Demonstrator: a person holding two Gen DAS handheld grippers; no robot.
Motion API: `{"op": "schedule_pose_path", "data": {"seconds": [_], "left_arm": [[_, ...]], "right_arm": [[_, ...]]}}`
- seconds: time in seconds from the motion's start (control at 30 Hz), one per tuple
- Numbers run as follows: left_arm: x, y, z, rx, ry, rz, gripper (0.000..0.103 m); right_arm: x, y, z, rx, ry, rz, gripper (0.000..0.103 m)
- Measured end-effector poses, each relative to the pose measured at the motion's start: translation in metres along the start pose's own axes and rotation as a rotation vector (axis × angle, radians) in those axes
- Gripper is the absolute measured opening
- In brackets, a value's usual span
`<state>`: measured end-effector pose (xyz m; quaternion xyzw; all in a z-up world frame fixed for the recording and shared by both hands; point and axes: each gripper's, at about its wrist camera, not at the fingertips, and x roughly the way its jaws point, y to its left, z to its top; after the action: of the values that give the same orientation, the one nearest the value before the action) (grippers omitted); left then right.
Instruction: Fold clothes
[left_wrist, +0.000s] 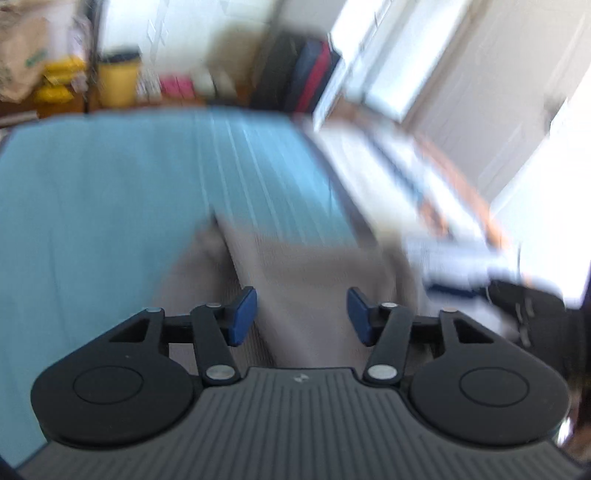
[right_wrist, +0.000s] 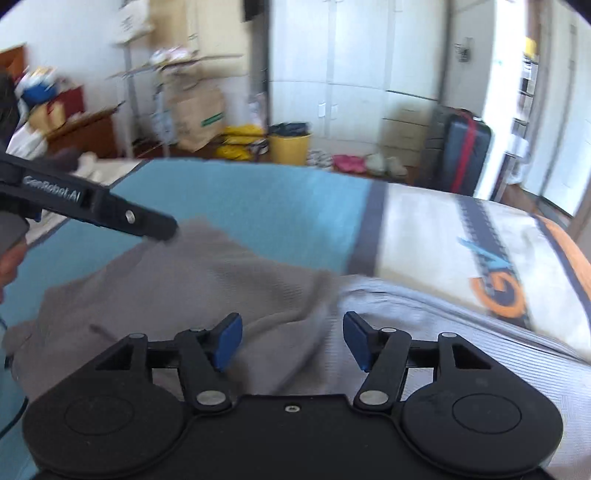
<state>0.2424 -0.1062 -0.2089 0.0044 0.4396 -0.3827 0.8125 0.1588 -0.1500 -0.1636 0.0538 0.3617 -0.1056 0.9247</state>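
Biggest of all, a blue sheet (right_wrist: 258, 206) spread flat over a bed. Beside it, on the right, a cream blanket (right_wrist: 424, 236) with orange and dark marks, lying over the bed's edge.

On top of the blue sheet, near the front, a grey garment (right_wrist: 177, 284). Soft and plain grey, with no print to be seen. Lying loose and rumpled, with a few folds and one long crease down the middle in the left wrist view. Far edge lifted a little into a peak. Right side touching a white cloth with thin stripes (right_wrist: 443, 332), partly tucked under that cloth or beside it; hard to tell which. Cannot tell what kind of clothing, as no sleeves or collar are plain to see. Near edge hidden behind the two tools.

Left gripper (left_wrist: 301, 314) hanging just over the grey garment, blue pads wide apart, with nothing between them. Seen from the side in the right wrist view, with its tip right at the peak of the garment. Touching or just above, too blurry to say.

Right gripper (right_wrist: 292, 339) low over the spot where grey meets white, pads also spread apart and empty.

Far back on the floor, a yellow bin (right_wrist: 290, 147) and a dark suitcase (right_wrist: 461, 155). Much of the left wrist view smeared and fuzzy, most of all on its right side.
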Motion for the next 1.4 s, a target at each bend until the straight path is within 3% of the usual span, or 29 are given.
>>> {"op": "schedule_pose_path", "data": {"seconds": [0.03, 0.07, 0.1, 0.13, 0.23, 0.33, 0.43, 0.5, 0.57, 0.6, 0.67, 0.73, 0.83, 0.93, 1.03, 1.2, 1.4], "left_arm": [[0.005, -0.006, -0.004, 0.031, 0.055, 0.035, 0.049], [0.012, -0.007, -0.008, 0.041, 0.081, 0.065, 0.049], [0.019, -0.008, -0.011, 0.050, 0.108, 0.096, 0.049], [0.026, -0.009, -0.014, 0.060, 0.134, 0.126, 0.049], [0.028, 0.001, -0.007, -0.015, 0.150, 0.123, 0.050], [0.021, 0.001, -0.010, 0.000, 0.150, 0.165, 0.051], [0.013, 0.003, -0.012, -0.017, 0.138, 0.203, 0.051], [0.007, 0.005, -0.013, -0.028, 0.130, 0.228, 0.052], [0.001, 0.007, -0.014, -0.039, 0.122, 0.254, 0.053], [-0.002, 0.007, -0.015, -0.044, 0.118, 0.266, 0.055], [-0.008, 0.010, -0.016, -0.048, 0.115, 0.328, 0.058], [-0.017, 0.016, -0.017, -0.062, 0.107, 0.394, 0.058], [-0.034, 0.028, -0.015, -0.108, 0.084, 0.443, 0.062], [-0.050, 0.051, -0.024, -0.278, 0.075, 0.290, 0.071], [-0.044, 0.070, -0.040, -0.409, 0.145, 0.166, 0.073], [-0.049, 0.069, -0.041, -0.435, 0.151, 0.152, 0.073], [-0.043, 0.084, -0.046, -0.526, 0.151, 0.074, 0.076]], "right_arm": [[0.004, 0.001, 0.000, 0.028, 0.022, 0.003, 0.062], [0.009, -0.004, -0.002, 0.100, 0.043, 0.004, 0.047], [0.010, -0.011, -0.007, 0.158, 0.057, 0.006, 0.017], [0.008, -0.015, -0.012, 0.172, 0.054, -0.001, 0.010], [-0.005, -0.020, -0.021, 0.165, 0.050, -0.025, 0.009], [-0.006, -0.019, -0.025, 0.138, 0.067, -0.045, 0.010], [-0.007, -0.018, -0.028, 0.131, 0.083, -0.050, 0.013], [-0.010, -0.016, -0.027, 0.133, 0.089, -0.064, 0.037], [-0.016, -0.018, -0.034, 0.151, 0.096, -0.081, 0.049], [-0.020, -0.019, -0.038, 0.170, 0.088, -0.061, 0.049], [-0.036, -0.022, -0.048, 0.218, 0.032, 0.009, 0.055], [-0.051, -0.017, -0.052, 0.221, -0.042, 0.025, 0.060], [-0.067, 0.007, -0.052, 0.105, -0.116, 0.026, 0.068], [-0.075, 0.047, -0.056, -0.095, -0.156, 0.042, 0.073], [-0.073, 0.086, -0.065, -0.248, -0.143, 0.096, 0.080], [-0.057, 0.137, -0.072, -0.459, -0.095, 0.123, 0.080], [-0.023, 0.167, -0.091, -0.736, -0.042, -0.072, 0.080]]}}
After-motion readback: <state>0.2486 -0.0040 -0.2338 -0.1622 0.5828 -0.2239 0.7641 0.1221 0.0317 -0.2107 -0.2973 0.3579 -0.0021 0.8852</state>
